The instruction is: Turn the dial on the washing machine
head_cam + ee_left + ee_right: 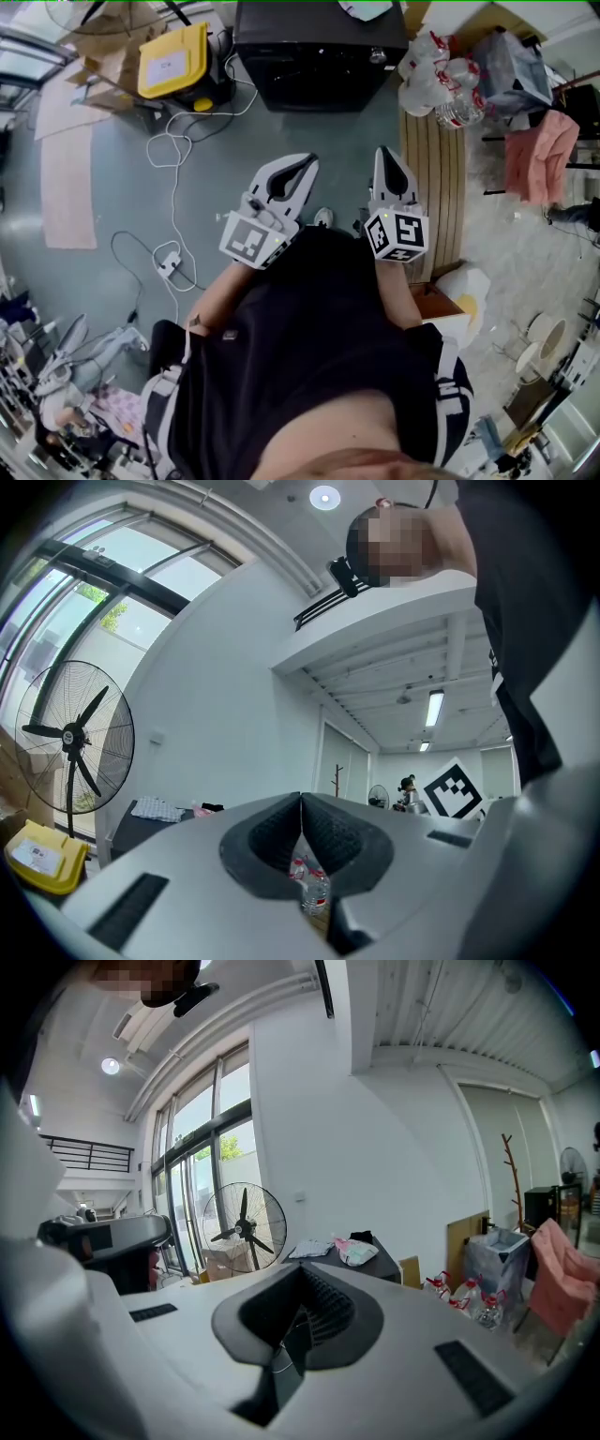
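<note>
The washing machine (319,52) is a black box on the floor at the top middle of the head view, some way ahead of both grippers. A small pale round knob (378,56) sits near its right corner. My left gripper (307,163) and right gripper (388,156) are held side by side close to the person's body, pointing toward the machine. Both are shut with nothing between the jaws. In the left gripper view the left gripper's (300,801) jaws meet at the tip. In the right gripper view the right gripper (300,1275) is also closed, and the machine (349,1260) stands beyond with cloths on top.
A yellow case (173,61) and loose white cables (173,150) lie left of the machine. Water bottles (441,80) and a wooden slatted board (441,178) are to its right, with a pink cloth (542,155) further right. A standing fan (244,1227) stands by the windows.
</note>
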